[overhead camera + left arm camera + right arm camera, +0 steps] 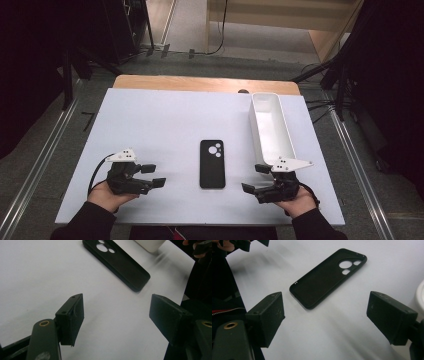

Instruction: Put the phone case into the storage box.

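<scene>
Surface point(165, 120) first: one white sheet over a wooden top, whose wood I see as a strip along the far edge. Its near edge is cut off by my forearms in the high view.

One long white tray point(271, 126) stands at the right, far end toward the back wall. In the right gripper view it is clipped to a sliver at the frame edge, and in the left gripper view I get just a blurred corner, so I cannot make out its inside from there.

One black phone case point(212, 163) lies flat at the middle of the surface, between the two grippers and well apart from each, with its camera cutouts at the far end.

Two grippers, one per hand. The left gripper point(152, 175) has its jaws spread wide, holding nothing. The right gripper point(255, 178) is the same: jaws wide apart, nothing between them, near the tray's near end.
</scene>
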`<move>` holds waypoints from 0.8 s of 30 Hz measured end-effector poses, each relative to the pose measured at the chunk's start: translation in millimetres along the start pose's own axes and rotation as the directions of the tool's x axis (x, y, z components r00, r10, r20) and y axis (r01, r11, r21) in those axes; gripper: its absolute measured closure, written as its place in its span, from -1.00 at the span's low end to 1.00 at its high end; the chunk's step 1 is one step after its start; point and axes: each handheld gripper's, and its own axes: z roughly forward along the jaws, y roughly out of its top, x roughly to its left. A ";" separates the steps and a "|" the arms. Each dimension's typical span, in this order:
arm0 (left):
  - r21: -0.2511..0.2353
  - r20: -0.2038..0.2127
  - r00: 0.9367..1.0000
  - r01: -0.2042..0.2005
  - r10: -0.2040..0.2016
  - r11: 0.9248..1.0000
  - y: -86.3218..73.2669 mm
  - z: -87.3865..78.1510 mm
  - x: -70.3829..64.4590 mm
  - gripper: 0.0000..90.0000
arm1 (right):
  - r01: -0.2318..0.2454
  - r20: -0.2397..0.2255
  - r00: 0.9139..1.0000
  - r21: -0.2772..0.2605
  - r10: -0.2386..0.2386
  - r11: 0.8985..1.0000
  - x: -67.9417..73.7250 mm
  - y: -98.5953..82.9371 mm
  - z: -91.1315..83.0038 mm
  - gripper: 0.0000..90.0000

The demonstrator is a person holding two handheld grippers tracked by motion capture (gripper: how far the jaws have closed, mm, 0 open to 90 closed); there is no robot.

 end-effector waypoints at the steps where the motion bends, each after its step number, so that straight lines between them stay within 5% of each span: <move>1: 0.000 -0.003 1.000 0.001 -0.001 1.000 0.9 0.2 -0.2 -0.38 | 0.001 -0.002 1.000 0.003 -0.001 1.000 -0.4 0.1 0.0 -0.71; 24: 0.004 0.022 0.998 -0.056 0.056 0.998 16.2 12.0 -7.5 -0.37 | 0.006 -0.003 1.000 0.013 -0.006 1.000 1.1 -0.5 1.1 -0.71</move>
